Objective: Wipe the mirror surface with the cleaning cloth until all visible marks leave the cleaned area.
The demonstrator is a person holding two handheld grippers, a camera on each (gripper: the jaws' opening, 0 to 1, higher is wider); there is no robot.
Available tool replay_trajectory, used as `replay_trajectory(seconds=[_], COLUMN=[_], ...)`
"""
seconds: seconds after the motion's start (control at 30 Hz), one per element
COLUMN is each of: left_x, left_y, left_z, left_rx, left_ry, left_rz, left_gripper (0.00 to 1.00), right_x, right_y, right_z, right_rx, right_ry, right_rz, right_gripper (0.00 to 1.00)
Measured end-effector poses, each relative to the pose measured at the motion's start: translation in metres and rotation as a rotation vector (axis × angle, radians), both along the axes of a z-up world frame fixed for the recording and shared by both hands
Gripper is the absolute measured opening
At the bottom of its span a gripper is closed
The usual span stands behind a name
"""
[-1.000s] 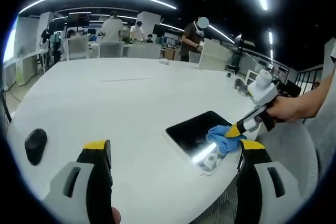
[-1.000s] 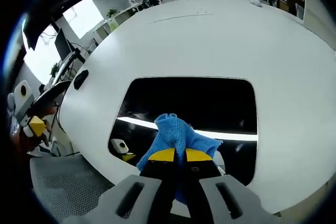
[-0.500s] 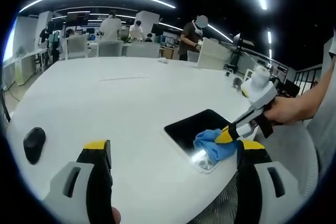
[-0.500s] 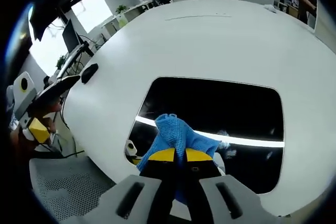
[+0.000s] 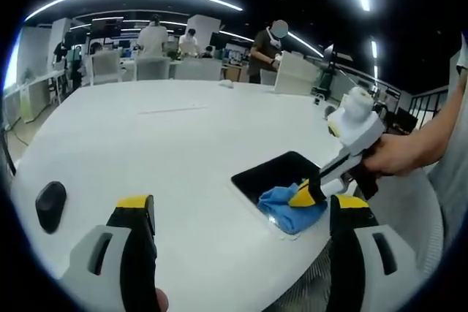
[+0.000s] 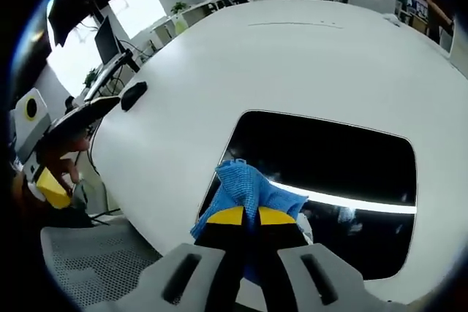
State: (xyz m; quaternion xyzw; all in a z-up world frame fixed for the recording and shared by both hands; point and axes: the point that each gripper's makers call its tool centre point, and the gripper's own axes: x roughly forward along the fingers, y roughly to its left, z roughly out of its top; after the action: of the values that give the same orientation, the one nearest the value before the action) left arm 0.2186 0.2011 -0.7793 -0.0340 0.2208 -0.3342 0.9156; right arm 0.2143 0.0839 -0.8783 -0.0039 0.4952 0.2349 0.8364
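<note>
Mirror (image 6: 329, 173) lies flat on the big white table (image 5: 168, 144), near the table's edge. It is dark and shows a bright strip of light. No writing can be read anywhere. Beyond the table is an office room with desks, chairs and people (image 5: 265, 49) far behind, and long lights on a dark ceiling.

On the mirror's near end sits a blue cloth (image 6: 245, 191). The right gripper (image 6: 244, 217) has its yellow-tipped jaws closed tight on the cloth and presses it down on the mirror. A hand (image 5: 395, 155) holds that gripper.

The left gripper (image 5: 241, 213) hangs over the table beside the mirror, jaws wide apart and holding nothing. A small black mouse (image 5: 50, 204) lies far from the mirror.
</note>
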Motion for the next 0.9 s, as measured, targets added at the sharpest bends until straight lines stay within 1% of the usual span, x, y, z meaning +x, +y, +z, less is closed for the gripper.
replay_trajectory(seconds=[0.2,0.23,0.3,0.4,0.57,0.63,0.67,0.77,0.83,0.9], left_x=[-0.002,-0.002,-0.002,0.000,0.001,0.002,0.004,0.006,0.005,0.004], left_y=[-0.001,-0.001,0.000,0.002,0.004,0.004,0.004,0.005,0.004,0.003], left_z=[-0.002,-0.003,-0.002,-0.002,-0.006,-0.005,-0.005,-0.006,-0.008,-0.009], left_rx=[0.004,0.005,0.002,-0.013,-0.012,-0.019,-0.026,-0.035,-0.033,-0.024], left_ry=[0.006,0.006,0.005,0.006,0.013,0.011,0.009,0.011,0.016,0.017], left_rz=[-0.007,-0.007,-0.005,0.007,0.016,0.021,0.025,0.036,0.033,0.021], left_gripper=[0.99,0.99,0.99,0.99,0.99,0.99,0.99,0.99,0.99,0.99], right_x=[-0.001,-0.002,-0.002,-0.001,-0.001,-0.001,-0.001,-0.001,0.000,0.004], right_y=[0.018,0.021,0.024,0.023,0.023,0.023,0.023,0.023,0.022,0.022], right_z=[0.000,0.000,0.000,0.000,0.000,0.001,0.000,0.000,0.000,0.000], right_rx=[-0.002,0.009,-0.003,-0.010,-0.010,-0.027,-0.017,-0.029,-0.024,-0.020], right_ry=[0.007,0.014,0.002,-0.007,-0.012,-0.034,-0.032,-0.045,-0.028,-0.042], right_rz=[0.042,0.045,0.061,0.066,0.080,0.118,0.088,0.105,0.088,0.063], right_gripper=[0.00,0.00,0.00,0.00,0.00,0.00,0.00,0.00,0.00,0.00])
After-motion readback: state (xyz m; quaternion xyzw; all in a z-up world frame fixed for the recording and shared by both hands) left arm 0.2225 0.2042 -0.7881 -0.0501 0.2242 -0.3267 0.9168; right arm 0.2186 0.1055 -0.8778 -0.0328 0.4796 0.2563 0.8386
